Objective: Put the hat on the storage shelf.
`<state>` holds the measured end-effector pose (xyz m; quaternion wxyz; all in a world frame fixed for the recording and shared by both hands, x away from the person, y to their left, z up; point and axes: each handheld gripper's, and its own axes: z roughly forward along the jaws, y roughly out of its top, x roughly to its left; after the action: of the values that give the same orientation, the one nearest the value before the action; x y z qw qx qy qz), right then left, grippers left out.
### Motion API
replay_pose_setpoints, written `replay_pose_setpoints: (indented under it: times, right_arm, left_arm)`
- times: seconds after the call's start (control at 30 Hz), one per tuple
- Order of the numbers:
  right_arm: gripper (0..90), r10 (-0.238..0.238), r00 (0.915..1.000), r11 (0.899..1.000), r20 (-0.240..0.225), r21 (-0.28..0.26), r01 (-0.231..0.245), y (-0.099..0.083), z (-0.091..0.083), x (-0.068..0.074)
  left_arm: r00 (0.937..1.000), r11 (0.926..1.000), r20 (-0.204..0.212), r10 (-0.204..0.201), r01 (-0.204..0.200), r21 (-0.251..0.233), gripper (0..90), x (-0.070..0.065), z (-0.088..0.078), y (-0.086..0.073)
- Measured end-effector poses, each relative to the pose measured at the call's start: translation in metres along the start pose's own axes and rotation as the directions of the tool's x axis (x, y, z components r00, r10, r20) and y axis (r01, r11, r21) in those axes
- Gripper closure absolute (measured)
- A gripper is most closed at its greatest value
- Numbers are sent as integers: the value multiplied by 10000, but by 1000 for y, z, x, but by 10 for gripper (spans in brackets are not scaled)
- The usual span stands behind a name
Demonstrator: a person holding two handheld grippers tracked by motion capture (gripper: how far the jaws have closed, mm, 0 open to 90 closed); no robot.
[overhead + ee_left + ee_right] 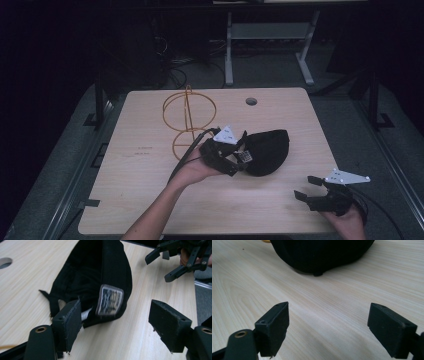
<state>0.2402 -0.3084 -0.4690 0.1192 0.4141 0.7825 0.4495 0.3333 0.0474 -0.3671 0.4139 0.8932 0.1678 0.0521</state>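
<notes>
One pale wooden table (150,200) carried everything, its cable hole (251,101) at the far edge. Next in size, a black cap (267,150) lay near the middle, slightly right of centre, crown up in the high view, with its rear opening turned toward the left gripper (239,159); that likely made the back band the easiest edge to seize. Just left of it and farther back stood a yellow wire stand (188,120), upright, apparently the place meant for hanging the cap. The left gripper reached in from the left, its jaws wide apart on either side of the cap's back rim, where a small label patch (110,300) showed; one pad (71,320) sat just beside the fabric, though whether it touched could not be told, and nothing was clamped. The right gripper (312,189) waited at the near right corner, well apart from the cap, jaws spread over bare wood, seemingly held back in reserve.
</notes>
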Motion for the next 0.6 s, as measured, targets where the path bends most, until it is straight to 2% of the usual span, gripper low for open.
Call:
replay_pose_setpoints:
  times: [0.2, 0.27, 0.4, 0.57, 0.6]
  right_arm:
    - [172, -44, 10000, 10000, -62, 46, 44, 0, 1, 1]
    - [172, -43, 10000, 10000, -73, 49, 43, 0, 1, 1]
    - [172, -43, 9999, 10000, -107, 83, 44, 0, 1, 1]
    - [172, -33, 9999, 10000, -120, 51, 33, 0, 1, 2]
    - [172, -66, 9999, 9999, -121, 80, 67, 0, 1, 2]
  left_arm:
    - [9993, 9977, 252, 288, -303, 611, 273, 6, 23, 11]
    - [9989, 9964, 322, 346, -370, 768, 278, 8, 25, 12]
    - [9979, 9950, 532, 368, -416, 908, 344, 9, 32, 13]
    - [9967, 9898, 712, 390, -483, 1340, 395, 10, 39, 12]
    - [9964, 9903, 698, 488, -573, 1268, 454, 10, 39, 11]
